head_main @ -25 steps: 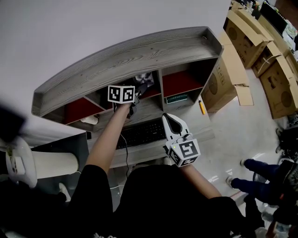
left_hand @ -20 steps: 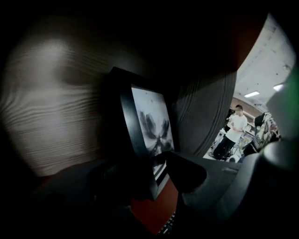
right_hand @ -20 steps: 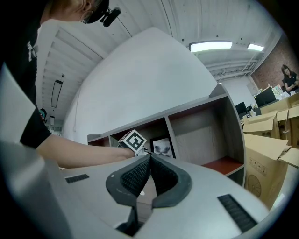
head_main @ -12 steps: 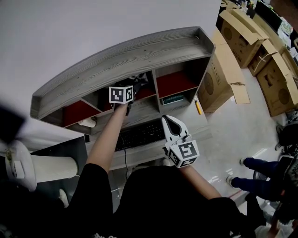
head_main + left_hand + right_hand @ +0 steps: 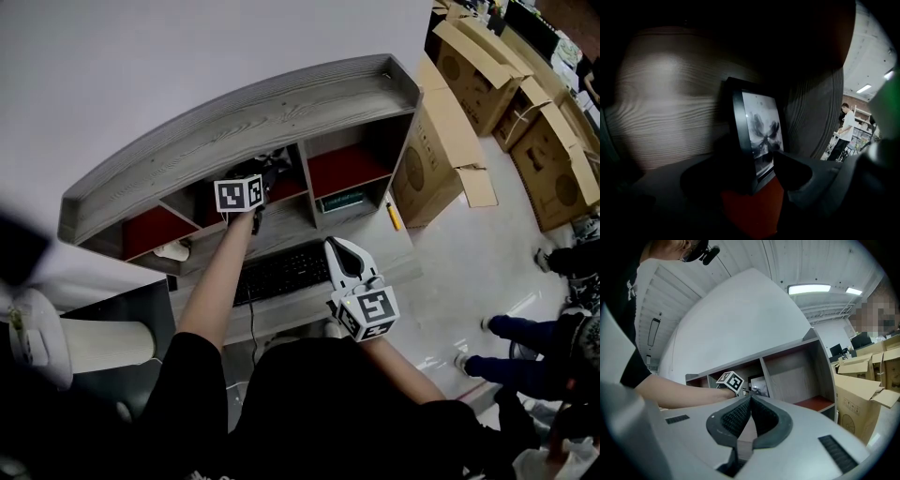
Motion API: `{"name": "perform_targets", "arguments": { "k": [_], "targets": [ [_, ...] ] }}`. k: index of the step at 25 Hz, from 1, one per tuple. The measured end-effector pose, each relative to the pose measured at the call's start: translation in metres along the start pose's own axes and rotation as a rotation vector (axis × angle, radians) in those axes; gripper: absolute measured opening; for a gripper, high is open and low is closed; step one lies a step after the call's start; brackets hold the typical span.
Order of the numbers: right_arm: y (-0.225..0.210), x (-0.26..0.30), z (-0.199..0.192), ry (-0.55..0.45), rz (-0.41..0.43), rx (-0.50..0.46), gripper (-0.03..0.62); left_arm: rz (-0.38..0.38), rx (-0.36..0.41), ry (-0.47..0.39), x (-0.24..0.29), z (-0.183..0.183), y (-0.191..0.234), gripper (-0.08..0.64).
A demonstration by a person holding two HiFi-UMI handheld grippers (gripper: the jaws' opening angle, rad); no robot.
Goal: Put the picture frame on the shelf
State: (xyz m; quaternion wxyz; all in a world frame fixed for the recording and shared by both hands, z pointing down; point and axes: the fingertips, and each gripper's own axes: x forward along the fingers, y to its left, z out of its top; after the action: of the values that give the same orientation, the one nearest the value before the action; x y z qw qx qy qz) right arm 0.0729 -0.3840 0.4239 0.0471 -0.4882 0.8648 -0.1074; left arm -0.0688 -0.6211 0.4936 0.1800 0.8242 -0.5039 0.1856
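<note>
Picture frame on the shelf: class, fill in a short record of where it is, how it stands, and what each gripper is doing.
Picture frame: stands on edge on the red floor of a middle compartment
Shelf: grey wood, several open compartments, against the wall
Left gripper: reaches into that compartment; its jaws have just been opening, with the frame between them and the pads not pressing on it
Right gripper: jaws together, empty, held beside the keyboard
Task stage: frame set down and let go; left gripper not yet withdrawn

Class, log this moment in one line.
picture frame: upright on shelf | left tongs: just opened, frame between | right tongs: shut, empty
</note>
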Motion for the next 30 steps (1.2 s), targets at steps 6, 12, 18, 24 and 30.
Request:
{"name": "perform_targets", "arguments": {
  "k": [6, 12, 18, 24, 30],
  "targets": [
    [0.005, -0.004, -0.005, 0.012, 0.01, -0.001, 0.012, 0.002, -0.013, -0.021, -0.01, -0.002, -0.002, 0.327],
    [0.005, -0.007, -0.011, 0.026, 0.01, -0.005, 0.012, 0.008, -0.029, -0.074, -0.042, -0.01, -0.007, 0.327],
    [-0.001, -0.01, -0.024, 0.057, 0.005, -0.005, 0.012, 0.023, -0.047, -0.175, -0.102, -0.022, -0.024, 0.327],
    [0.009, -0.022, -0.03, 0.074, -0.026, -0.022, 0.012, -0.029, -0.088, -0.275, -0.181, -0.073, -0.061, 0.278],
    [0.057, -0.026, -0.044, 0.115, 0.025, -0.071, 0.012, 0.029, -0.074, -0.397, -0.276, -0.126, -0.069, 0.088]
  ]
}}
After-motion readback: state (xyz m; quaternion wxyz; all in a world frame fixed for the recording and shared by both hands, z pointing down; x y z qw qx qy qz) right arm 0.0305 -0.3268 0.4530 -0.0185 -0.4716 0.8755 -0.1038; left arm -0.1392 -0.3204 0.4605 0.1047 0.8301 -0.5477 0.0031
